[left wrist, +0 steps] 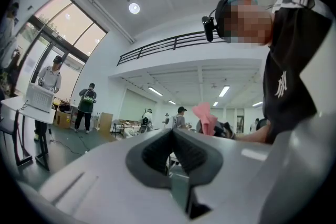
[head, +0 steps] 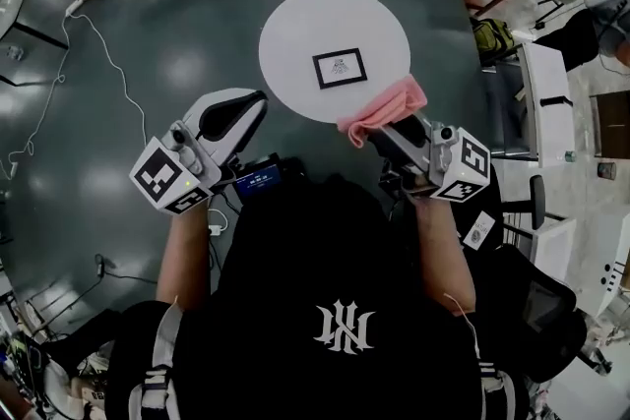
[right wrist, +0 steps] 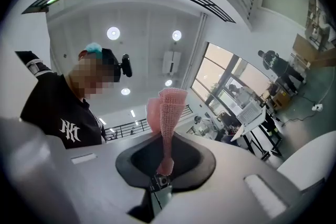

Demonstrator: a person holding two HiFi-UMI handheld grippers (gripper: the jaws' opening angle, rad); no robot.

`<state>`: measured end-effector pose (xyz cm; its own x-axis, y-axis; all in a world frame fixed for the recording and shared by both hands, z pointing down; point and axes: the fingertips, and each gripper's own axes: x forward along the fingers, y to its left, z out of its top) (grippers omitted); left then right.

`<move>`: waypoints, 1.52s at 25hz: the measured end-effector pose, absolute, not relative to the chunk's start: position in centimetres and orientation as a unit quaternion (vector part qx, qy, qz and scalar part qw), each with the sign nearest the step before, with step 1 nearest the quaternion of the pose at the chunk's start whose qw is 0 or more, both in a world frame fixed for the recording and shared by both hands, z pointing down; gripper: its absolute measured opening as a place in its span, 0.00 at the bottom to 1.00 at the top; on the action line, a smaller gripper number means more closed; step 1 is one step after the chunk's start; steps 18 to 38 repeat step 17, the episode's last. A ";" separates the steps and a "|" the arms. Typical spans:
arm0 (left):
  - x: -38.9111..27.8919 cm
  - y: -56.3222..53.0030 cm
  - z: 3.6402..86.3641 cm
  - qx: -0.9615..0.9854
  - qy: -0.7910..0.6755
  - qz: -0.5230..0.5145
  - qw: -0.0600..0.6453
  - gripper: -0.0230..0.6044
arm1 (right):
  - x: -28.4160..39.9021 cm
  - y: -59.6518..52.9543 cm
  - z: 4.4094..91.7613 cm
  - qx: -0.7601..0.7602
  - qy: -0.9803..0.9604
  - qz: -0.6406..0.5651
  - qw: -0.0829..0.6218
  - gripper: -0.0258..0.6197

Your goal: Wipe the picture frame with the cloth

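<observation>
Black picture frame (head: 340,68) lying flat near the centre of the round white surface (head: 295,30). Pink cloth (head: 382,111), clamped in the right gripper (head: 394,135), sits at the surface's near right edge, apart from the frame. Left gripper (head: 248,105), jaws together on nothing, is beside the near left edge, over the floor (head: 148,34).

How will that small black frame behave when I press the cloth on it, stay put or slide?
Likely slides: the picture frame lies flat on a smooth white table and looks thin, probably light. Tipping seems unlikely. The pink cloth hangs in folds from the right gripper, so it may bunch.
</observation>
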<state>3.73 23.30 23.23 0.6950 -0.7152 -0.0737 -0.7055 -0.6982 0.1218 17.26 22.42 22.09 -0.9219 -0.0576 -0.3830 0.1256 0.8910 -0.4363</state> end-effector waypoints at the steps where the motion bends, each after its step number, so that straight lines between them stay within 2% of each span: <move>1: 3.9 23.4 23.4 0.920 -0.385 -0.052 0.045 0.04 | 17.1 22.6 21.8 0.021 0.953 -0.229 0.197 0.08; 9: 6.1 23.3 23.9 0.922 -0.379 -0.047 0.067 0.04 | 17.3 23.6 22.2 0.023 0.964 -0.213 0.156 0.09; 38: 6.8 23.5 24.4 0.921 -0.378 -0.034 0.084 0.04 | 17.9 24.2 23.1 0.020 0.960 -0.234 0.152 0.08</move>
